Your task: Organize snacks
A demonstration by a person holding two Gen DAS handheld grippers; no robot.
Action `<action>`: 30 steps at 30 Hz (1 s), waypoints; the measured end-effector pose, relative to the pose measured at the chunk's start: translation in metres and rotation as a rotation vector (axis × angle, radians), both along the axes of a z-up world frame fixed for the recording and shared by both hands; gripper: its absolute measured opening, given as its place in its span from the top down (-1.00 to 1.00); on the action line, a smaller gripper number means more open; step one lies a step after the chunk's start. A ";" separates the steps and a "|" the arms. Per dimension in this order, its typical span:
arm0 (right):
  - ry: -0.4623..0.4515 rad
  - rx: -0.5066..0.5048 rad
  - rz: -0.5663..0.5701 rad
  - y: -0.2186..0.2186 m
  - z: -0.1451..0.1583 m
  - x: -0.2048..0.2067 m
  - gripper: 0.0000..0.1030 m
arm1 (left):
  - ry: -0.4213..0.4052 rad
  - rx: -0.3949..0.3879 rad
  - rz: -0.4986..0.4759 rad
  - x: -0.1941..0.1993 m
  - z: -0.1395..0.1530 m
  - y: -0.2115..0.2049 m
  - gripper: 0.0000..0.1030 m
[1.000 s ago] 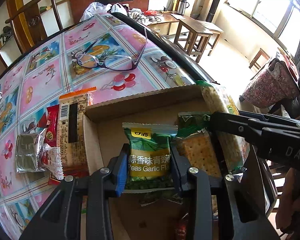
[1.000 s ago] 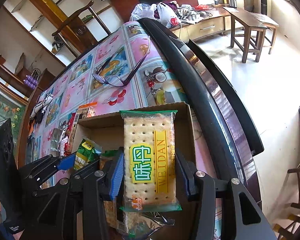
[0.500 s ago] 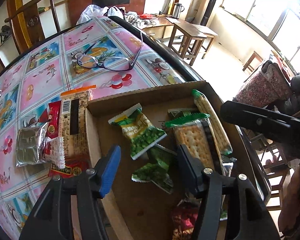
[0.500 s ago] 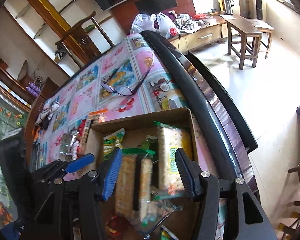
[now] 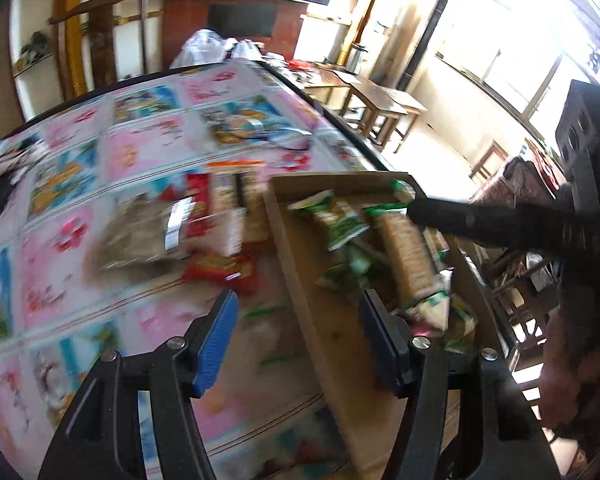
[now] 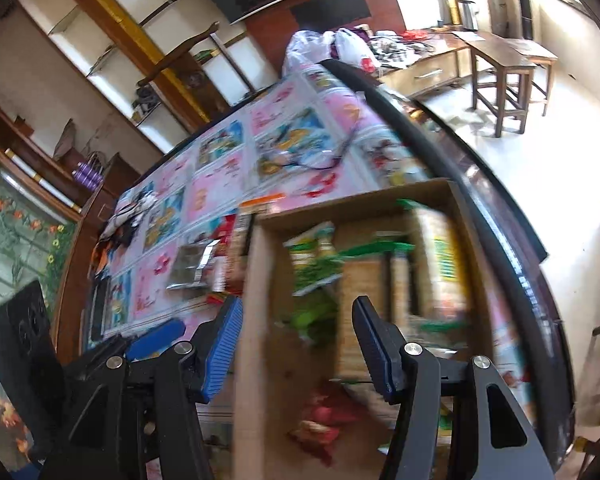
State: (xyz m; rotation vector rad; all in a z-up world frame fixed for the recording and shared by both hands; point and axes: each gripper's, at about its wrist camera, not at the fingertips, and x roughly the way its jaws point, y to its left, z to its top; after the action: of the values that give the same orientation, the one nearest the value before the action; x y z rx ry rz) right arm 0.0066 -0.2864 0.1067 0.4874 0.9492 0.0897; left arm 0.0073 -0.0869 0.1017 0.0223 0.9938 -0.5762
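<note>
- Left gripper [image 5: 296, 338]: fingers spread and still opening, nothing between them, above the cardboard box [image 5: 300, 264] wall.
- Right gripper [image 6: 296, 342]: fingers spread, empty, over the box.
- Cracker packs [image 5: 410, 256] and green pea packets [image 5: 336, 220] lie inside the box; more snacks [image 5: 216, 216] lie just beside it on the bench [image 5: 60, 280].

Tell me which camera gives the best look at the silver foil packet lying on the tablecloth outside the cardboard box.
The right wrist view: the silver foil packet keeps a readable outline there, shiny and only lightly blurred, left of the cardboard box. The left wrist view shows the same packet larger, but smeared into a grey-brown patch by motion blur.
</note>
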 end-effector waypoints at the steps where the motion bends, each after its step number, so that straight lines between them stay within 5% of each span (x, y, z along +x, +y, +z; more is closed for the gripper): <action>1: -0.005 -0.002 0.020 0.009 0.003 0.005 -0.18 | -0.001 0.002 0.015 -0.001 0.000 0.012 -0.20; 10: 0.017 -0.068 0.100 0.063 0.006 0.104 -0.22 | -0.008 0.022 0.123 -0.017 -0.003 0.107 -0.20; 19: 0.245 -0.222 0.107 0.082 -0.058 0.207 -0.33 | 0.008 0.037 0.210 -0.021 -0.010 0.171 -0.20; 30: 0.306 -0.236 0.192 0.133 -0.083 0.201 -0.27 | 0.029 0.027 0.236 -0.011 -0.018 0.189 -0.20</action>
State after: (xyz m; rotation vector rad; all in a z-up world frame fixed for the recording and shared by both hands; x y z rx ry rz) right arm 0.2074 -0.1531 0.0235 0.1927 1.2881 0.0759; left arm -0.0038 0.1024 0.0833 -0.0788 1.0152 -0.3479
